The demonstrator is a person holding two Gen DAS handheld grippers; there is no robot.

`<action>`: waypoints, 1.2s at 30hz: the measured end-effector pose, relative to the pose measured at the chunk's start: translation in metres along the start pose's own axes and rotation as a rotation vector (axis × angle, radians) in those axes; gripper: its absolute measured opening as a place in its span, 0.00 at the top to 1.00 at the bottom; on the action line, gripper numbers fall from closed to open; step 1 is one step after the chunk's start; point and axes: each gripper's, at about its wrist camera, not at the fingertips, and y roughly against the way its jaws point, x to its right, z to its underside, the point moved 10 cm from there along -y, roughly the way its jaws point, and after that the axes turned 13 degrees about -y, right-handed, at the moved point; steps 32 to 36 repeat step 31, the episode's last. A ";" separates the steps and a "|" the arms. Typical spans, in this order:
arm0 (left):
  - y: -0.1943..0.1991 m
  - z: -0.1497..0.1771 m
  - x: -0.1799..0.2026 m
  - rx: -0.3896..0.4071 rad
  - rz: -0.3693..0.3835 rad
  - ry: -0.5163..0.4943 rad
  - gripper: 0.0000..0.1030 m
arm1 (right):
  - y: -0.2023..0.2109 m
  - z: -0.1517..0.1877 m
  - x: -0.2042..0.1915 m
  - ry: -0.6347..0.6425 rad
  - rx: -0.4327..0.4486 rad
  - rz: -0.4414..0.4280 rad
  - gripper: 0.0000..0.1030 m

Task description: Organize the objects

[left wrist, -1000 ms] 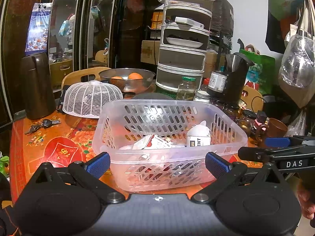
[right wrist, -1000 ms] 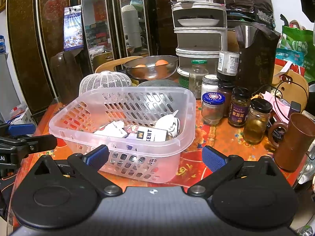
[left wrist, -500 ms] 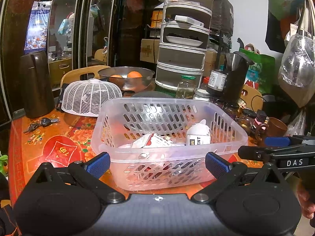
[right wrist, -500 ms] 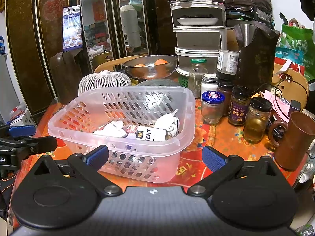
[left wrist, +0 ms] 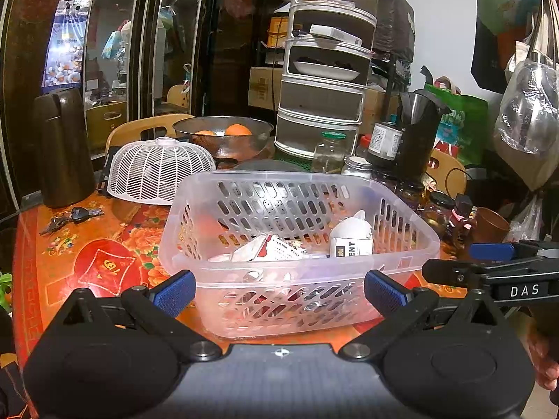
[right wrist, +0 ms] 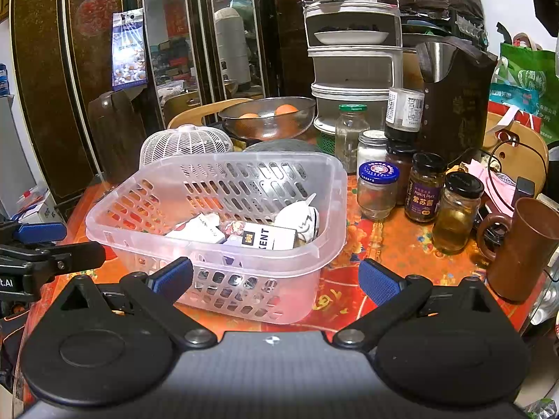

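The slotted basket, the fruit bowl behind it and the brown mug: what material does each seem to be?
Basket: translucent, slightly glossy plastic; its contents show through the walls. Fruit bowl: probably metal, dull grey sheen, though its reflective look leaves glass possible. Brown mug: likely matte plastic, uniform and without gloss; ceramic cannot be excluded.

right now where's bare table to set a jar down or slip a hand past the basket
Bare tablecloth lies left of the basket, bordered by the keys, mesh cover and dark flask. A narrower strip runs between the basket and the jars. Behind the basket and around the brown mug it is crowded.
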 end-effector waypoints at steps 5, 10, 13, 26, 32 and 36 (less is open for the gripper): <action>-0.001 0.001 0.001 0.000 0.003 0.002 0.00 | 0.000 0.000 0.000 -0.001 0.001 0.001 0.00; -0.002 0.001 0.002 -0.004 0.010 0.004 0.00 | 0.000 0.001 0.000 0.000 0.000 0.002 0.00; -0.003 0.002 0.002 -0.005 0.009 0.005 0.00 | -0.001 0.001 0.001 -0.001 -0.002 0.003 0.00; 0.000 -0.003 0.001 0.027 0.016 0.010 0.00 | -0.003 0.001 0.003 0.003 -0.007 0.006 0.00; 0.001 -0.004 0.005 0.032 0.009 -0.012 0.00 | -0.003 0.001 0.002 0.003 -0.006 0.005 0.00; 0.001 -0.004 0.005 0.032 0.009 -0.012 0.00 | -0.003 0.001 0.002 0.003 -0.006 0.005 0.00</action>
